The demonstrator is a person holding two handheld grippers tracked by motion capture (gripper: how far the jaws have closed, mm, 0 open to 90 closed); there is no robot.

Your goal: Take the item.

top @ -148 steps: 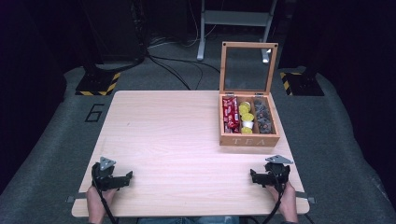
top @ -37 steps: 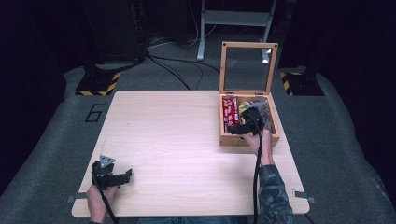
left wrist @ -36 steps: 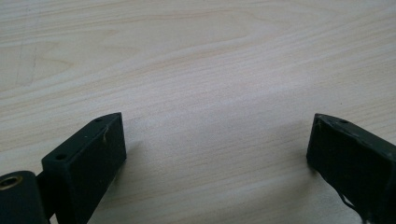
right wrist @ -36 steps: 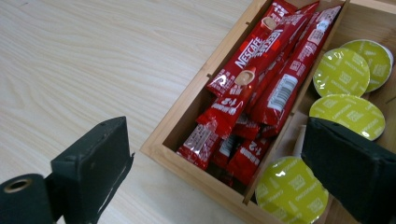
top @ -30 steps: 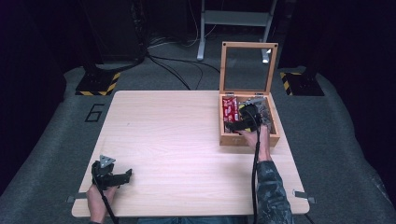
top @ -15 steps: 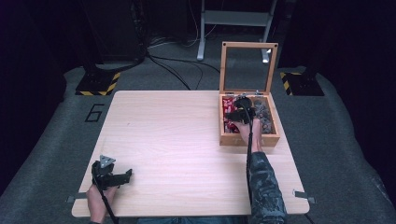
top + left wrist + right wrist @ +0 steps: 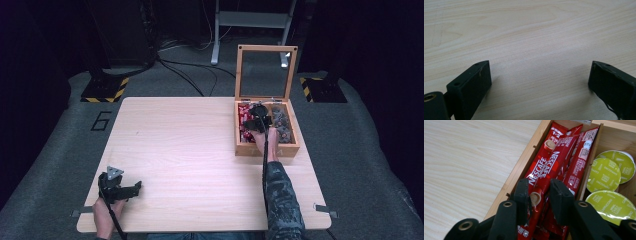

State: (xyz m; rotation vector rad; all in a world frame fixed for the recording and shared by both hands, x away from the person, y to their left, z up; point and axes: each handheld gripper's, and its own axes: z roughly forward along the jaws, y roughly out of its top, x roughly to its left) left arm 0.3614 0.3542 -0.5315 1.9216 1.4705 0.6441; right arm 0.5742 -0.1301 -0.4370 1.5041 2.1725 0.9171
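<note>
Left gripper (image 7: pixel 131 188) sits low by the near edge, jaws spread wide. Right arm (image 7: pixel 278 195) is stretched way forward, right gripper (image 7: pixel 539 191) angled down, jaws almost together.

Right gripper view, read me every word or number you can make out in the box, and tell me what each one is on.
"NESCAFE": on the red sachets in the box's left compartment.
"1+2": top of one sachet, just legible.
"CAPPUCCINO": on the green capsule lids, small but readable.
Fine print on the sachets: too small to read.
"6": on the grey floor left of the table, high view.
</note>
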